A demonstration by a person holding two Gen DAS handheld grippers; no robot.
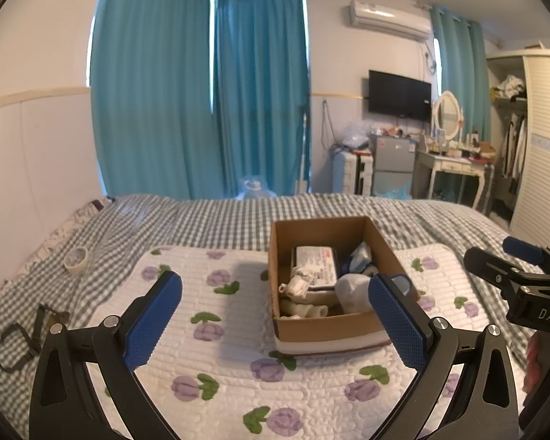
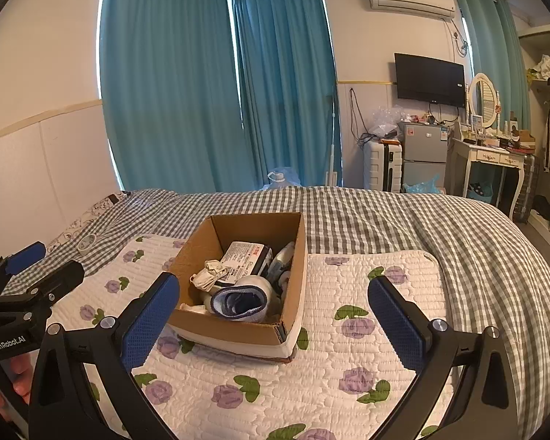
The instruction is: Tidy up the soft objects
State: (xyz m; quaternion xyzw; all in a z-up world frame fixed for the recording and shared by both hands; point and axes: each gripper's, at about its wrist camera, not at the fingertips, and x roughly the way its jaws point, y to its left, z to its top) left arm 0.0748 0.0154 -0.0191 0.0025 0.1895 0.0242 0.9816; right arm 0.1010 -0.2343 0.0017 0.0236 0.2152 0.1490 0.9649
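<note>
Big checked bed [image 2: 403, 220] with a white floral quilted mat [image 2: 348, 348] on top. A cardboard box [image 2: 238, 324] sits on the mat, stuffed with socks [image 2: 238, 302] and a packet [image 2: 244, 256]. Left hand-held gripper [image 1: 275, 324] and right hand-held gripper [image 2: 273, 324] both hang spread apart, empty, just short of the box.

I see bare quilted mat [image 1: 209, 330] on both sides of the cardboard box [image 2: 238, 324]; its open top is crowded with socks [image 2: 244, 302] and packets.
</note>
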